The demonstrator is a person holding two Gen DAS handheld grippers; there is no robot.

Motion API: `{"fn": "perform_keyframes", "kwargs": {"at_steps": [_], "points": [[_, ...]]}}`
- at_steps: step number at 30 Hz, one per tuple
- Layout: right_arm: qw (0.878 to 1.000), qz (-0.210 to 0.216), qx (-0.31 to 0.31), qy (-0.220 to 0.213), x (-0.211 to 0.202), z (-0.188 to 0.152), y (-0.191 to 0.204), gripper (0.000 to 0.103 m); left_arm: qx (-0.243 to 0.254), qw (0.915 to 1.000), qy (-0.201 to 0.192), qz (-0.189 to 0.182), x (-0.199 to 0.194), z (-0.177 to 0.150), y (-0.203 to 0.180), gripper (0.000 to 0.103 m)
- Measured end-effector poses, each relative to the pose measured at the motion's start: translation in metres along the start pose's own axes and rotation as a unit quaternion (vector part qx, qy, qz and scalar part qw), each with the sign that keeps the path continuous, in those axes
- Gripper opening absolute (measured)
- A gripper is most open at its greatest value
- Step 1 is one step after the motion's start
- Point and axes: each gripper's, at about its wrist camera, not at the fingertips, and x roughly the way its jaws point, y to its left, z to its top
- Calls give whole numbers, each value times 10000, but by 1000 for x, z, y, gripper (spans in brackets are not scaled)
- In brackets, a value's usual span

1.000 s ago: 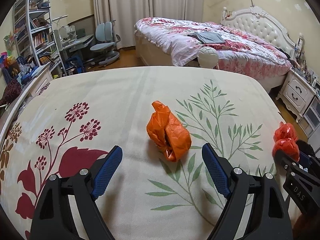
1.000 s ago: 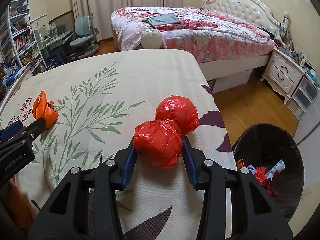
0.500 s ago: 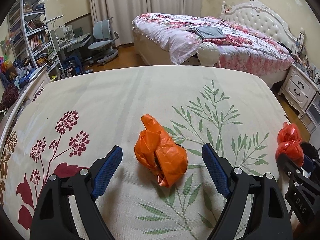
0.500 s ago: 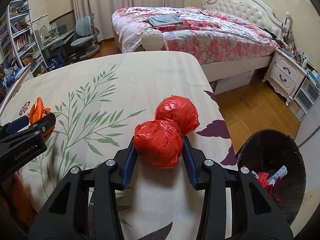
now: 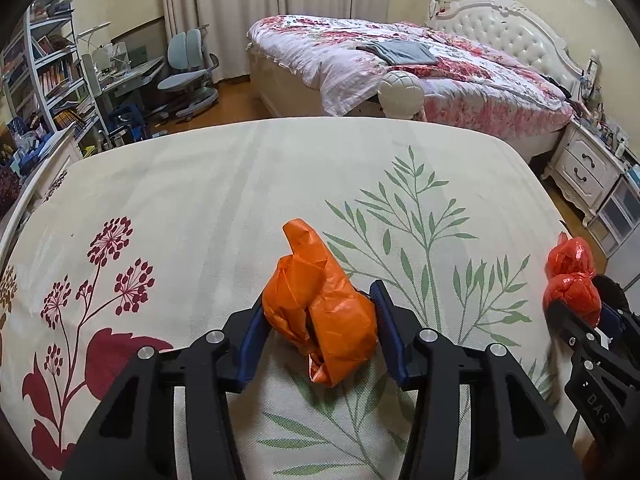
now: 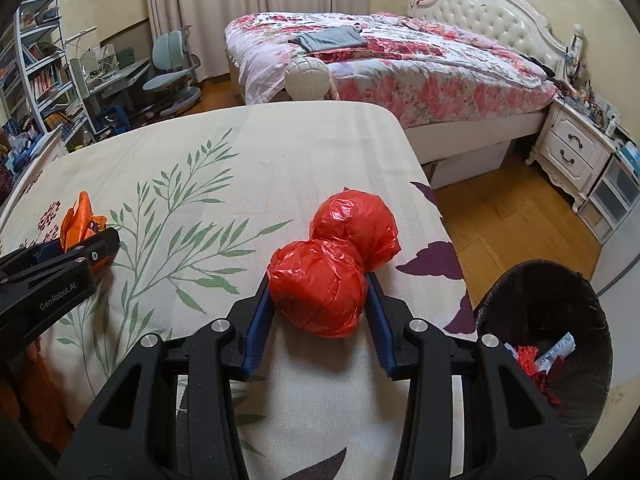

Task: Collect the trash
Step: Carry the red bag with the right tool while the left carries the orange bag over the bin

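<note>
The left tongs [image 5: 320, 322] are pinched on an orange bag [image 5: 320, 312], gripped at its bulky lower part so the crumpled plastic cannot slip. The bag rests on the flower-printed tabletop [image 5: 200, 200]. The right tongs [image 6: 318, 300] are clamped on the near lobe of a red bag [image 6: 320, 286], held near the tabletop edge beside the black bin [image 6: 500, 300], judged as staging for the drop. Paper scraps are seen inside the bin.

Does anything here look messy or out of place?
Only the trash itself: a crumpled orange bag and a knotted red bag on the bedspread, each gripped by a claw. Nothing looks spilled or broken.
</note>
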Motion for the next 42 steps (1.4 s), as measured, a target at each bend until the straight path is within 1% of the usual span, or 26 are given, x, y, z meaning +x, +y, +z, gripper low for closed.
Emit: {"fn": "perform_keyframes", "kwargs": {"at_steps": [4,9,24,34,42], "points": [[10000,33,-11,-14,-2,-3,2,42,71,9999,-77,18,-7,-3,-3,49],[9999,92,-43,-38,-10,-10,6,42,63,9999,-77,-14,-14,-10,-4,49],[9996,124,-68,-230,-52,-42,8,42,162,9996,-226,-106,-48,-41,-11,49],[9994,37,14,-349,-80,-65,-1,42,213,9988,-328,-288,-70,-62,-23,49],[9989,-95,110,-437,-101,-80,-15,42,328,9972,-447,-508,-86,-75,-42,49]]}}
